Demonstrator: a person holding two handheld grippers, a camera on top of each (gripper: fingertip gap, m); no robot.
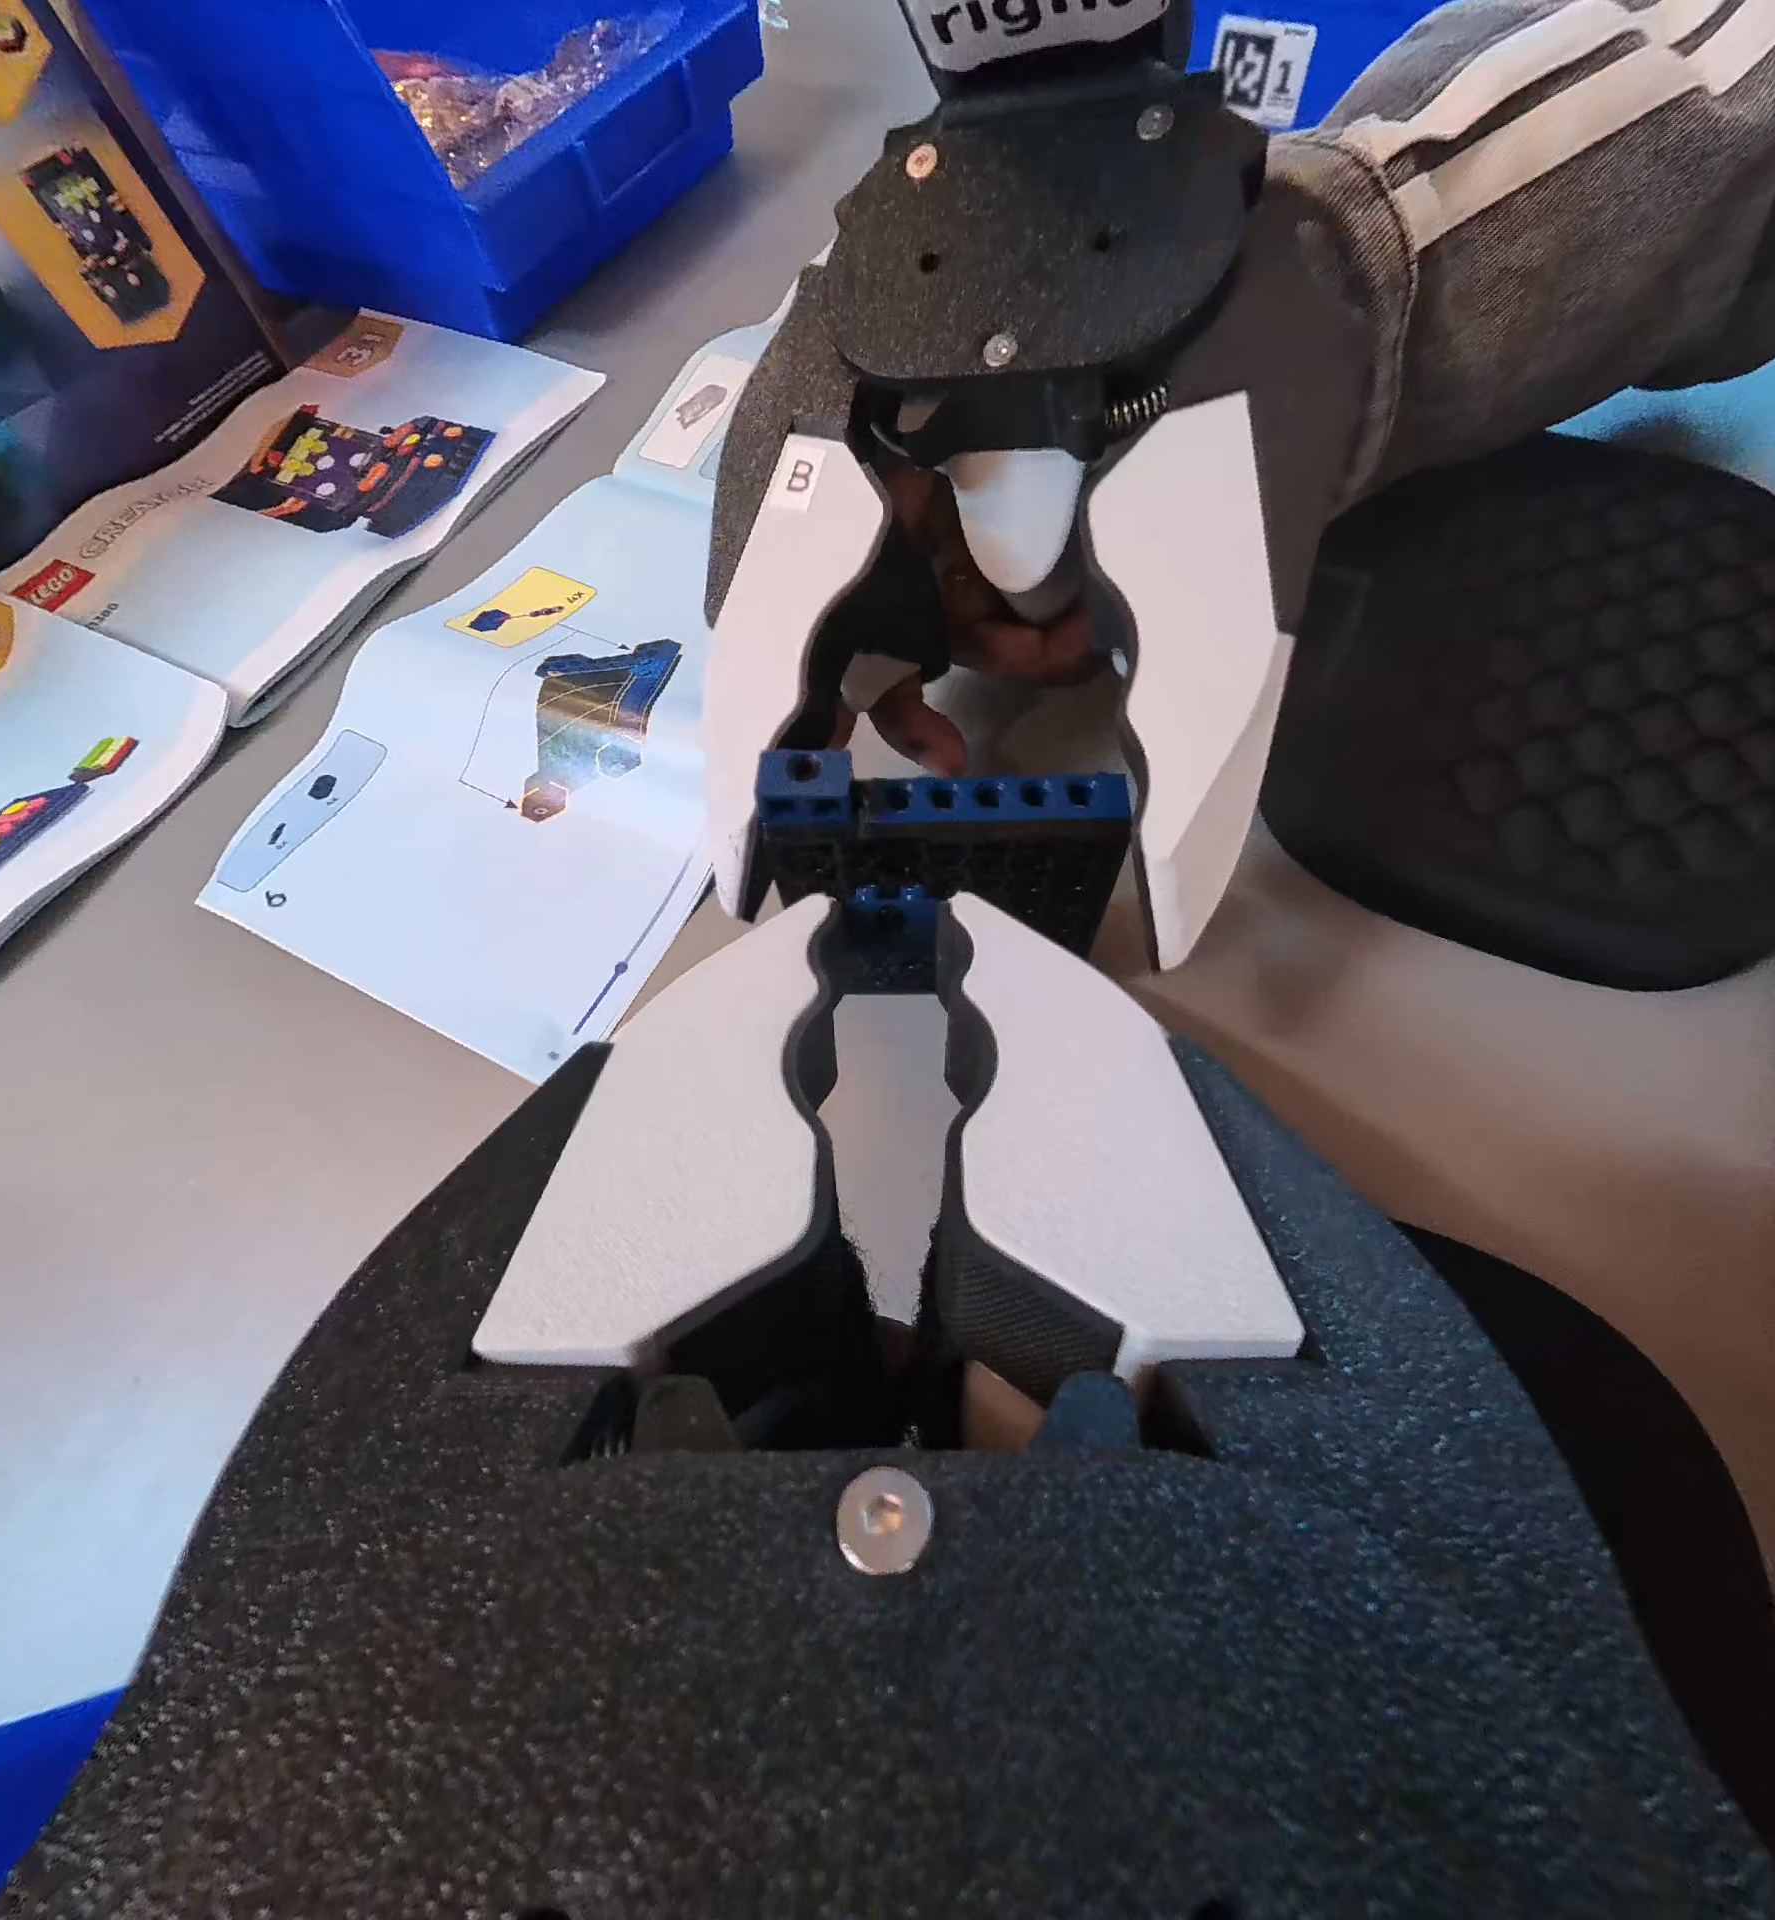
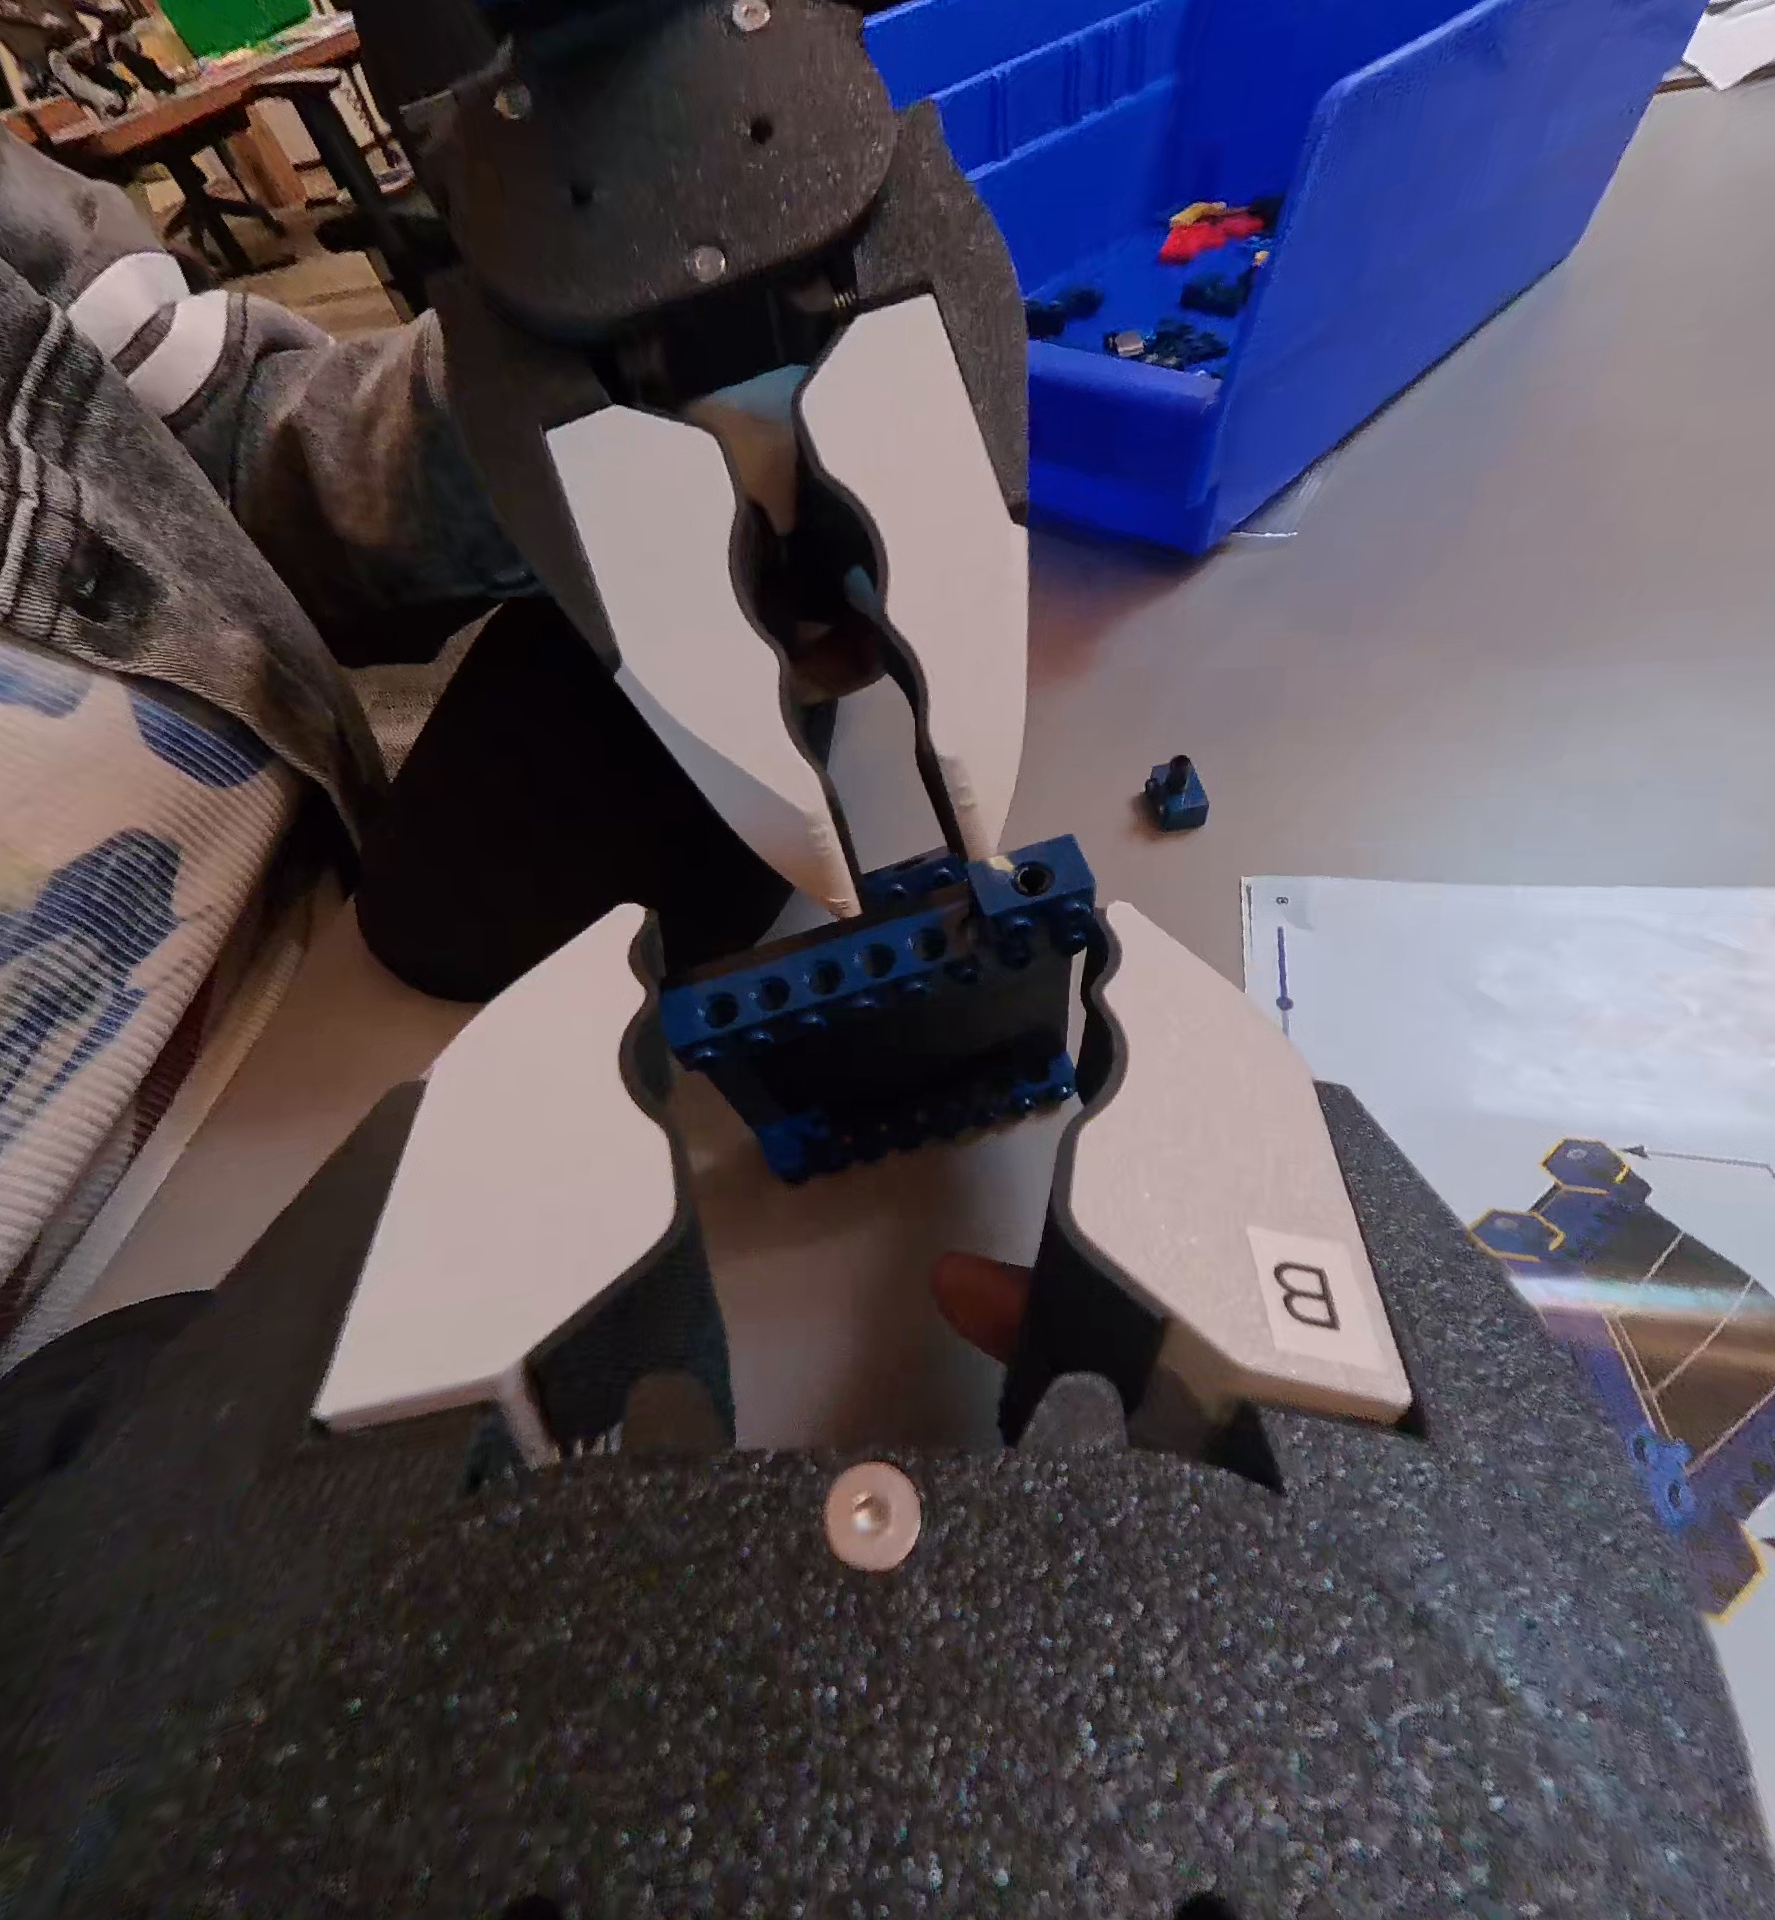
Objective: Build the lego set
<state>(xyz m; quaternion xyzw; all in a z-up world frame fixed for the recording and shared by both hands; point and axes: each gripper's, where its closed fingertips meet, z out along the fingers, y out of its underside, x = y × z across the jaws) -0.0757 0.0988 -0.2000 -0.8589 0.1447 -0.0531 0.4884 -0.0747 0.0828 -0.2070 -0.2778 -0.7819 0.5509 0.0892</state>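
Only the left wrist view shows the printed box [image 1: 62, 208] at upper left and the closed booklets [image 1: 270, 499] below it, beside the open instruction booklet [image 1: 467, 810] on the grey table [image 1: 187, 1143]. At its centre the left gripper [image 1: 888, 945] is narrow, its fingers pinching a small blue brick on the near edge of the dark blue brick assembly [image 1: 966, 852]. The right gripper [image 1: 940, 862] stands wide, clamping that assembly by its two ends. The right wrist view alone shows a loose blue brick [image 2: 1174, 795] on the table, right of centre, and pieces in the blue bin [image 2: 1226, 260]. The assembly is a black plate edged with holed blue beams.
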